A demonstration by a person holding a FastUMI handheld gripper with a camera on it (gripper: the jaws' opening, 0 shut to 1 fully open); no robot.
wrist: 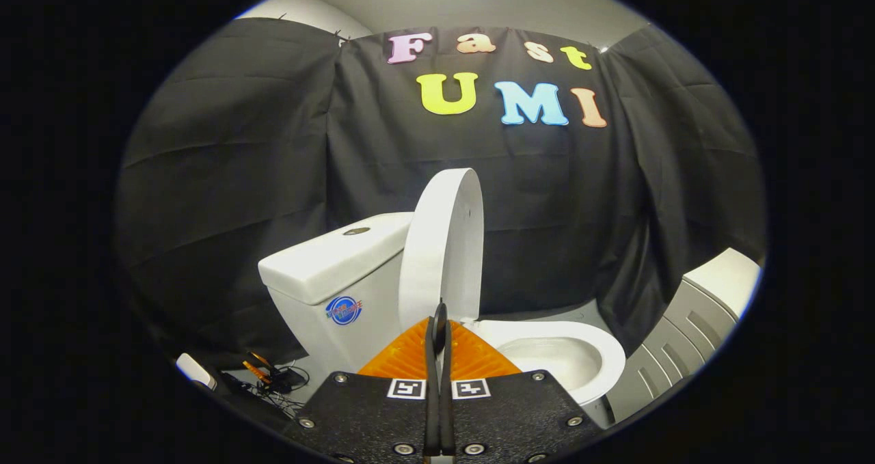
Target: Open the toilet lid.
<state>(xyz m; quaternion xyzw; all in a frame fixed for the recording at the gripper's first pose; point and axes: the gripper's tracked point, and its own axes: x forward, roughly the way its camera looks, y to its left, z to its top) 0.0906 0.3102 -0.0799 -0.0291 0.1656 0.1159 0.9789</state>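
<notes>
I held the gripper (438,320) level at bottom centre, its fingers clenched together on nothing. Just beyond them stood one toilet lid (441,245), raised upright, long axis vertical, against one tank (335,266). One open bowl (567,355) lay lower right, one cabinet (690,327) further right.

The gripper (439,314) has its two fingers pressed together with nothing between them, and its body hides the near rim of the toilet seat (601,355) and the lower edge of the raised toilet lid (441,245). The lid also covers the right end of the cistern (335,262), whose round blue sticker (343,309) is too small to make out. The cabinet (690,327) beside the bowl is cut off, and the tangle of cables (273,382) on the floor left of the cistern is too dim to tell apart.
</notes>
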